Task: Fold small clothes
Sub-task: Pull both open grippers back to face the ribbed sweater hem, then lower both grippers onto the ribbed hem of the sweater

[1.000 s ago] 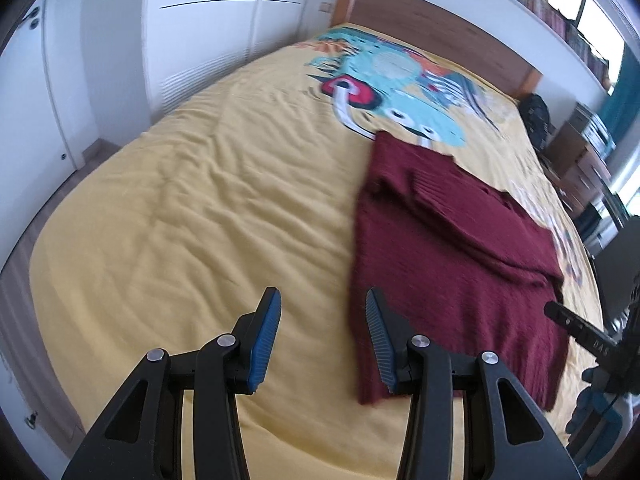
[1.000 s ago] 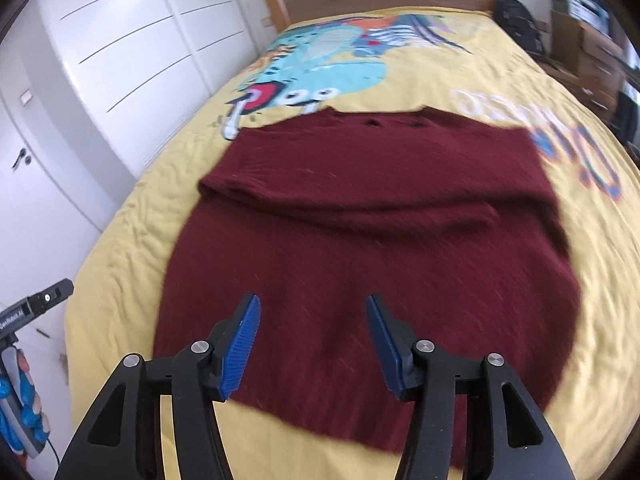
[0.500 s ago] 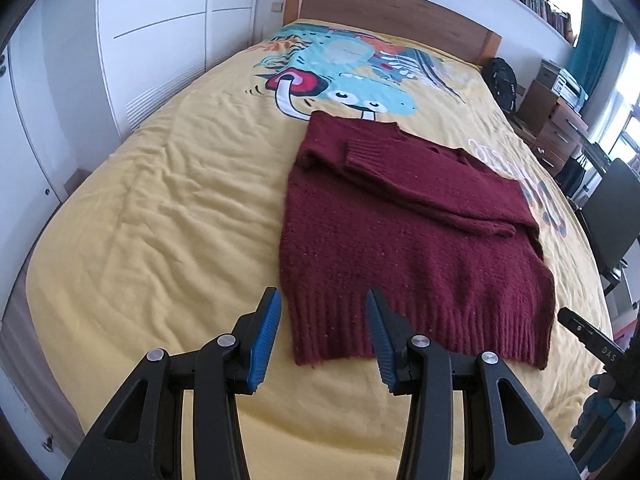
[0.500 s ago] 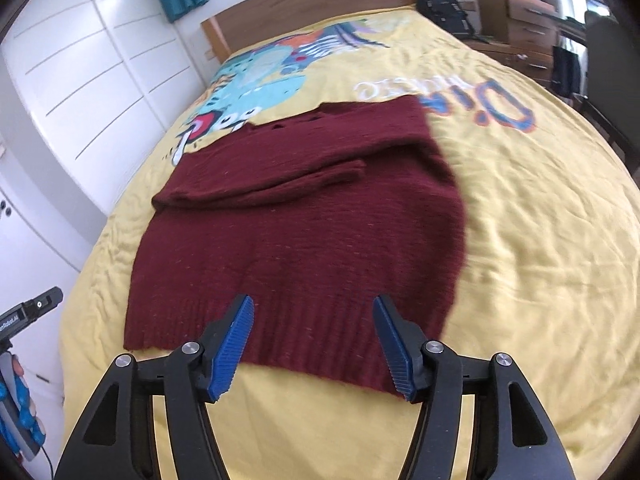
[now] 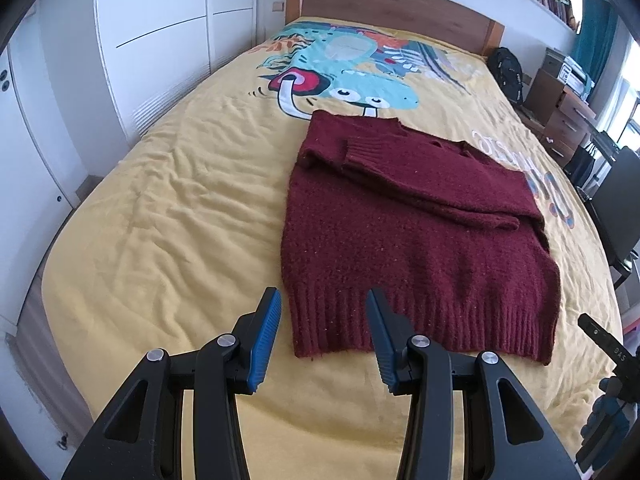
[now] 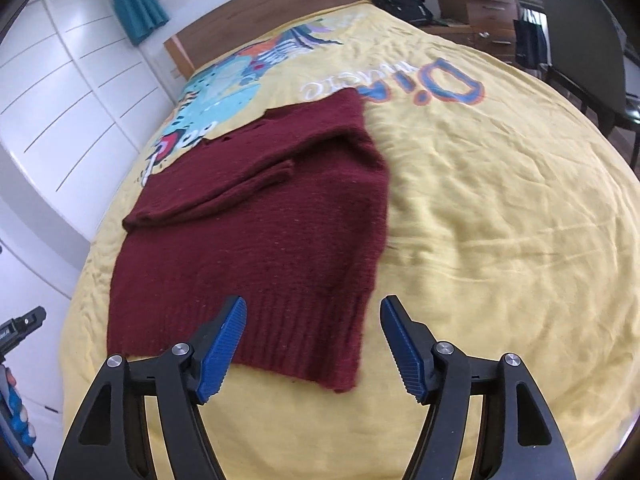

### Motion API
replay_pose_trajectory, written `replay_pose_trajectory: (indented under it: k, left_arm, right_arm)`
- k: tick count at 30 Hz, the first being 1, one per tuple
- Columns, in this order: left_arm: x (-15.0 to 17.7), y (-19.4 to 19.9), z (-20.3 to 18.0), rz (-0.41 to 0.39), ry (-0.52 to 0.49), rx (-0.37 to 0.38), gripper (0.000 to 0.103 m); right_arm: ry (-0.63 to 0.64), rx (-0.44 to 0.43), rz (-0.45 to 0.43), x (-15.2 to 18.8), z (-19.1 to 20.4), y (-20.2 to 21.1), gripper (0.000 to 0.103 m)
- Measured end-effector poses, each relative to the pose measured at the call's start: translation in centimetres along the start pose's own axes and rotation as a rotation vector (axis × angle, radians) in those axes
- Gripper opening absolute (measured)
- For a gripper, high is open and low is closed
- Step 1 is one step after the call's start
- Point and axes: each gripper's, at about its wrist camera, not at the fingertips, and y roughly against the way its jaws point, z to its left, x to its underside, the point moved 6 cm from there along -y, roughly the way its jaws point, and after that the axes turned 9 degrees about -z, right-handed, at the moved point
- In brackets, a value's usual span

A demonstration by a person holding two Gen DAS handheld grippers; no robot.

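A dark red knitted sweater (image 5: 416, 232) lies flat on the yellow bedspread (image 5: 168, 216), both sleeves folded across its chest, ribbed hem toward me. It also shows in the right wrist view (image 6: 272, 240). My left gripper (image 5: 322, 336) is open and empty, just above the hem's near left corner. My right gripper (image 6: 312, 344) is open and empty, just above the hem's near right corner. Neither touches the sweater.
The bedspread (image 6: 500, 208) carries a cartoon print (image 5: 348, 76) and lettering (image 6: 400, 80). White wardrobes (image 5: 152, 40) stand left of the bed, a wooden headboard (image 5: 392, 8) behind. A backpack (image 5: 508, 76), drawers (image 5: 568, 116) and a chair (image 6: 580, 36) stand to the right.
Both grippers have swung outward and drawn back toward the hem: the left now faces the hem's left corner, the right its right corner. The sweater has not moved.
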Motion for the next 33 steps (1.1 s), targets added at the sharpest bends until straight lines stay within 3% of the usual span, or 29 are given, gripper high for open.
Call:
replay_pose_trajectory:
  k: [3,16,21,33]
  left_arm:
    - [0.2,-0.4,0.3,0.006,0.008,-0.012,0.056]
    - [1.5,-3.7,1.8,0.082,0.029,-0.012,0.056]
    - [2.0,-5.3,2.9,0.108,0.059,-0.014,0.066]
    - [2.3,-8.9,4.9,0.14,0.128,-0.003,0.066]
  right_arm:
    - [-0.01,0.011,0.012,0.2,-0.8,-0.5,0.072]
    - [-0.038,0.043,0.069,1.1,-2.1,-2.8,0.075]
    - [-0.05,0.049,0.094,1.5,-2.5,-3.7,0.076]
    - [-0.078,0.02,0.163,1.7,-3.2,-6.3,0.076]
